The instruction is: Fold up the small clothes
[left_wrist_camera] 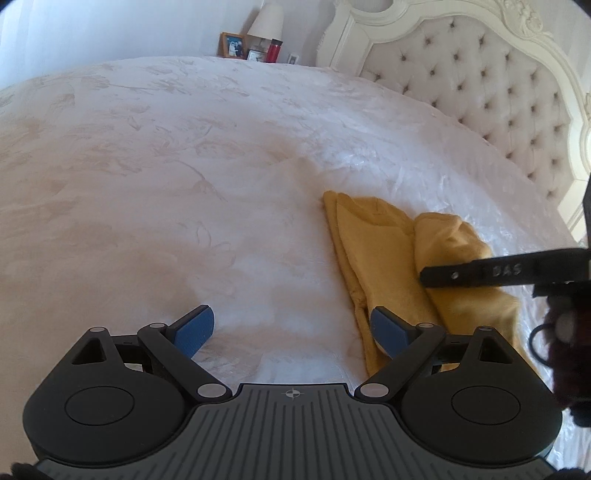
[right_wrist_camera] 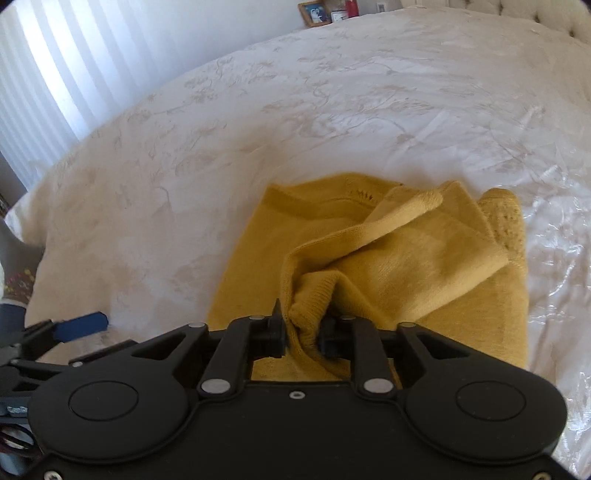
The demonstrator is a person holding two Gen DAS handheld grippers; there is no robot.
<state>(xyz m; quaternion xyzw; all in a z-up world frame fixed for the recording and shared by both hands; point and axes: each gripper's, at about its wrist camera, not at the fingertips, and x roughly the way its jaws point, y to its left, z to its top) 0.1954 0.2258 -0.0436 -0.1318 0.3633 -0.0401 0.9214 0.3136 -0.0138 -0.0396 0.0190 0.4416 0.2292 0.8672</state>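
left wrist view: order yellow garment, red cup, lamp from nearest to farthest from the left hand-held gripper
1. Yellow garment: on the bed, by the left hand-held gripper, to its right.
2. Red cup: nightstand past the bed.
3. Lamp: beside the cup; too close to call.

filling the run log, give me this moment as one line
left gripper: open, empty, over bedspread | right gripper: a fold of yellow knit garment between its pads | garment: partly folded

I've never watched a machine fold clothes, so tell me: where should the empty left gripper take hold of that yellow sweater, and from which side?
Probably the long straight edge of the sweater nearest the left gripper, coming in low from that open side. There the knit lies flat on the bed in thin layers; the far side is bunched, with a fold between the right gripper's pads.
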